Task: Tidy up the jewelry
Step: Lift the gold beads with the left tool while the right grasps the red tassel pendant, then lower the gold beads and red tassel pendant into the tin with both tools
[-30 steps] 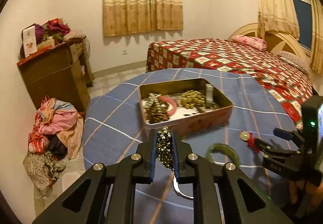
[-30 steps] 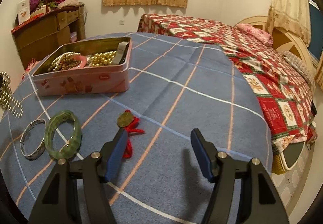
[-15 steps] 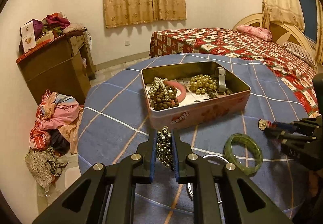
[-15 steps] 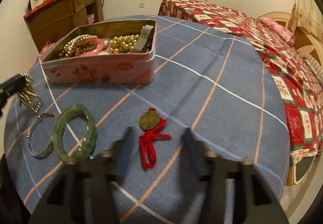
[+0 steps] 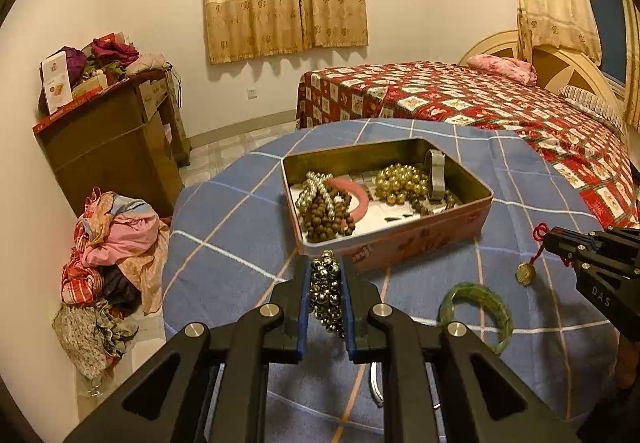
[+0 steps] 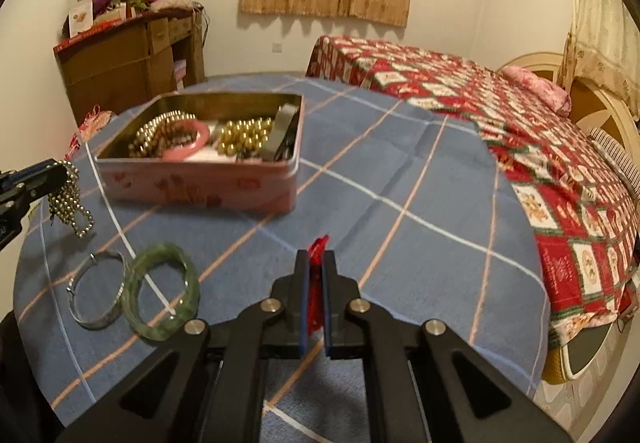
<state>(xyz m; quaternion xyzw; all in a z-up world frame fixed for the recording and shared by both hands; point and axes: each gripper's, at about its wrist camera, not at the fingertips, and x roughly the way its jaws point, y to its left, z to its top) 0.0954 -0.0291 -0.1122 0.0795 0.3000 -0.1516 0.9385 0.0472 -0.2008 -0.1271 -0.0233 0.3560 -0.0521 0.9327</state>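
Blue table [image 5: 248, 227] – silver bangle [image 5: 374, 383] half-hidden, left tool [image 5: 325, 297]

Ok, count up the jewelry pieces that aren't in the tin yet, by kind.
Bangles: 2, the green bangle and the silver bangle, lying loose.
Bead strand: 1, in the left hand-held gripper.
Coin pendant: 1, its red cord in the right hand-held gripper.
Total: 4.

open pink tin [image 6: 200, 187] of beads, green bangle [image 6: 160, 291] beside silver bangle [image 6: 96, 295]
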